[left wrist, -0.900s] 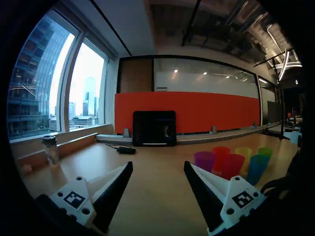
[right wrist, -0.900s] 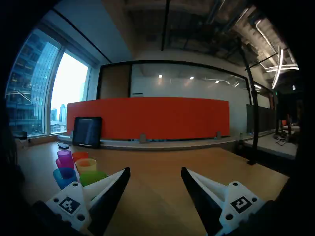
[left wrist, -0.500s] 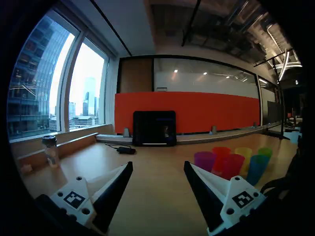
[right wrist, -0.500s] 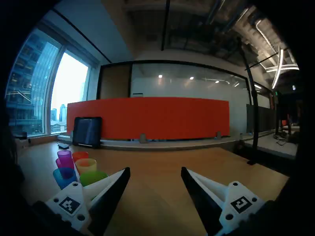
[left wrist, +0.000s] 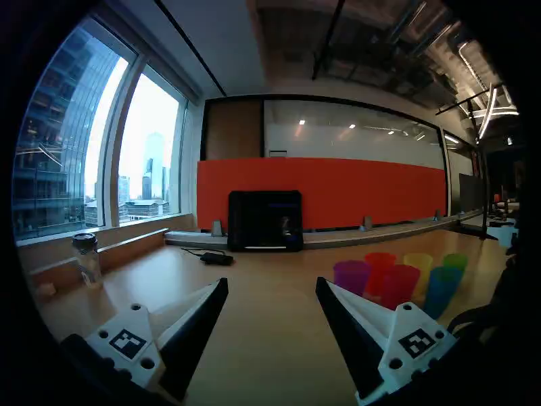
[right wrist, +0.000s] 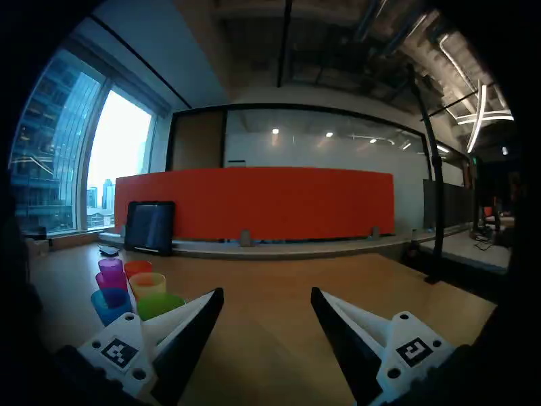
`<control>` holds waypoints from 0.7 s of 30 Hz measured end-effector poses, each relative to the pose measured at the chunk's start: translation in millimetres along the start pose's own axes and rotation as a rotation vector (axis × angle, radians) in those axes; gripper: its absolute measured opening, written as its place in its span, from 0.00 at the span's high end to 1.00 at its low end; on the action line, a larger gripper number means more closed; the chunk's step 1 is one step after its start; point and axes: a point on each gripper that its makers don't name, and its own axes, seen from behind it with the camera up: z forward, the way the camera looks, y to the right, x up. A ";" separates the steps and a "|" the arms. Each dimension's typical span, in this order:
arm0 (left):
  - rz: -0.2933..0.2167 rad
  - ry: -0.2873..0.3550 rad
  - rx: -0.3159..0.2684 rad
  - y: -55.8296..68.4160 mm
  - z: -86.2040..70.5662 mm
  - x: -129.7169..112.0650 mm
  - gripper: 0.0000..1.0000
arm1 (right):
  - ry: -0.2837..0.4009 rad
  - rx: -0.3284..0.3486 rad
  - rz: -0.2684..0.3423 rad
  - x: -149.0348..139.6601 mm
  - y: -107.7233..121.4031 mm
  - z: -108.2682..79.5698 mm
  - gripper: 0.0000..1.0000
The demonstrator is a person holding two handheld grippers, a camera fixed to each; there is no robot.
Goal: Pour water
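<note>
Six smooth, tapered cups (left wrist: 399,284) of translucent plastic stand in a tight cluster on the pale wooden table (left wrist: 270,358): purple, orange, magenta, yellow, teal and green. Whether anything is in them cannot be made out.

In the left gripper view the left gripper (left wrist: 270,281) is held near the cups, to their left. Its two white wedge-shaped fingers with black inner faces are spread wide, with only bare table between them. Its right finger covers the bottoms of the nearest cups.

In the right gripper view the right gripper (right wrist: 266,291) sits to the right of the cups (right wrist: 128,287), jaws likewise spread and empty. Its left finger hides the base of the green one. Each finger carries a square black-and-white marker.

Well to the left of the cups, a clear bottle (left wrist: 86,260) with a dark cap stands upright by the wooden sill. It is too small to tell whether it holds water.

Behind the cups a flat black screen (left wrist: 265,220) stands against a matte orange partition (left wrist: 351,193). A small black box (left wrist: 216,258) with a thin cable lies farther left.
</note>
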 end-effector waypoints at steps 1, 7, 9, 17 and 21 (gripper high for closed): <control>0.000 0.000 0.000 -0.1 0.0 0.1 0.04 | 0.000 0.000 0.000 0.1 0.1 0.1 0.00; 0.000 0.000 0.000 -0.5 -0.1 0.1 0.04 | 0.000 0.000 -0.001 0.3 0.2 0.0 0.00; 0.000 0.000 0.000 -0.3 -0.2 0.1 0.04 | 0.000 0.000 -0.001 0.3 0.1 -0.1 0.00; 0.000 -0.001 0.000 -0.2 -0.3 0.1 0.04 | 0.000 0.001 0.000 0.2 0.0 -0.2 0.00; 0.001 -0.003 0.000 0.1 -0.3 0.1 0.04 | -0.007 0.003 0.002 -0.8 0.6 -0.3 0.00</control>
